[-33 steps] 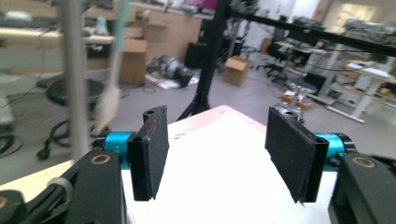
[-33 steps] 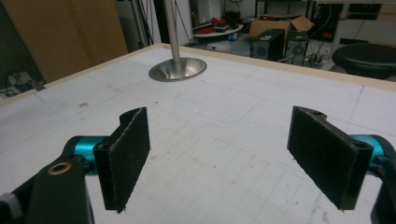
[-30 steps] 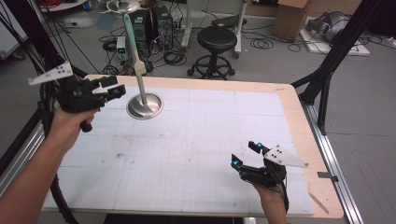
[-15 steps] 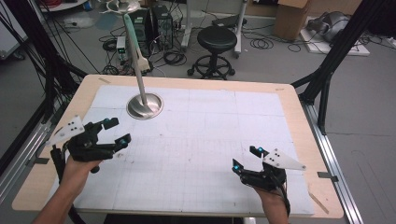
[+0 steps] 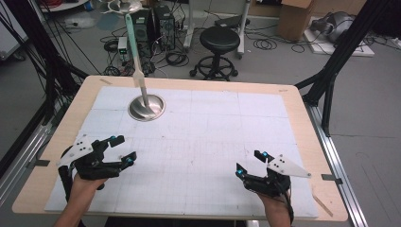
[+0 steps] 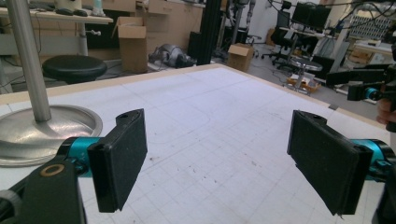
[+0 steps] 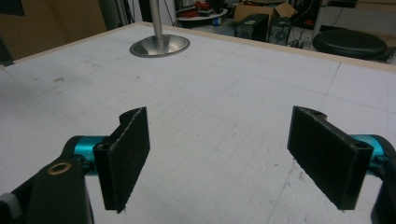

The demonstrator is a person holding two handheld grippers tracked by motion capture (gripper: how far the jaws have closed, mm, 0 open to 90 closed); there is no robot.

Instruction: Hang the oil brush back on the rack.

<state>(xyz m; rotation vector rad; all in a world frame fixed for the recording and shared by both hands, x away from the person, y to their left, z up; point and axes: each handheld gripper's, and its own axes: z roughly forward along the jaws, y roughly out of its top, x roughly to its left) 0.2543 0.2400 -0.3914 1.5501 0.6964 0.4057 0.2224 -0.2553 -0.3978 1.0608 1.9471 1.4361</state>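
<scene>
Black, foam-faced jaws on 2 handheld grippers; white gridded mat on a plywood table (image 5: 302, 101).

Item 1, left gripper (image 5: 124, 150): near-left of the mat, held low in the person's left hand. Jaws spread wide, nothing between them; its own view shows bare mat in the gap.

Item 2, metal stand (image 5: 146, 107): round steel base on the far-left of the mat, well apart from both grippers, carrying an upright rod with a pale green, paddle-like piece (image 5: 131, 29) at the top. In the left gripper view the base (image 6: 46, 133) sits just beyond the left jaw.

Item 3, right gripper (image 5: 251, 163): near-right of the mat, jaws likewise wide apart and holding nothing. The stand (image 7: 159, 45) lies far ahead in its view.

Risk note: the stand looks top-heavy. A careless reach by the left gripper that clips the rod sideways could tip it; a grasp high on the rod would lever the base off the mat.
</scene>
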